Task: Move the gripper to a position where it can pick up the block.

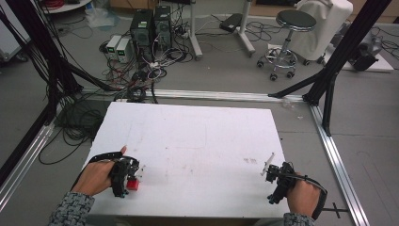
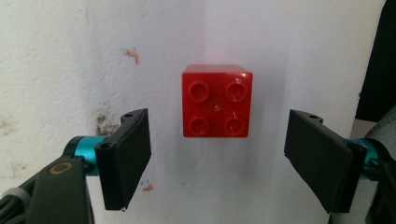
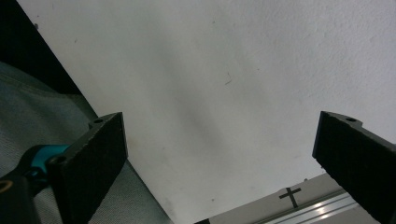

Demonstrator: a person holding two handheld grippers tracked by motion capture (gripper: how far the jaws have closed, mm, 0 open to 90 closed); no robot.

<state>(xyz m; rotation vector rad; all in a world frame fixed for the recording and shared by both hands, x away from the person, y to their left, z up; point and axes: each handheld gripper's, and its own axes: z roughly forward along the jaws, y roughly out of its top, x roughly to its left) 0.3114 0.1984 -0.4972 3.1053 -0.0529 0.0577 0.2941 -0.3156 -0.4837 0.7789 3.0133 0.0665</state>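
From the high view, the white table [image 1: 197, 136] has a person's hands coming in from the bottom edge. The left gripper [image 1: 126, 175] sits near the front left corner with a small red brick [image 1: 133, 184] right at its tip. The right gripper [image 1: 275, 173] is well apart from it, over near the front right corner. There's a round stool [image 1: 294, 21] and a tangle of cables [image 1: 141, 70] on the floor behind the table.

The left gripper view looks straight down on the red brick [image 2: 217, 100], four studs up, lying flat on the table. The left gripper [image 2: 217, 161] has its jaws spread wide, one on each side of the brick, neither touching it.

In the right gripper view, the right gripper [image 3: 219, 158] is spread wide too, nothing between the pads, just bare table [image 3: 224, 70] near its edge, with a strip of metal rail [image 3: 322, 207] below.
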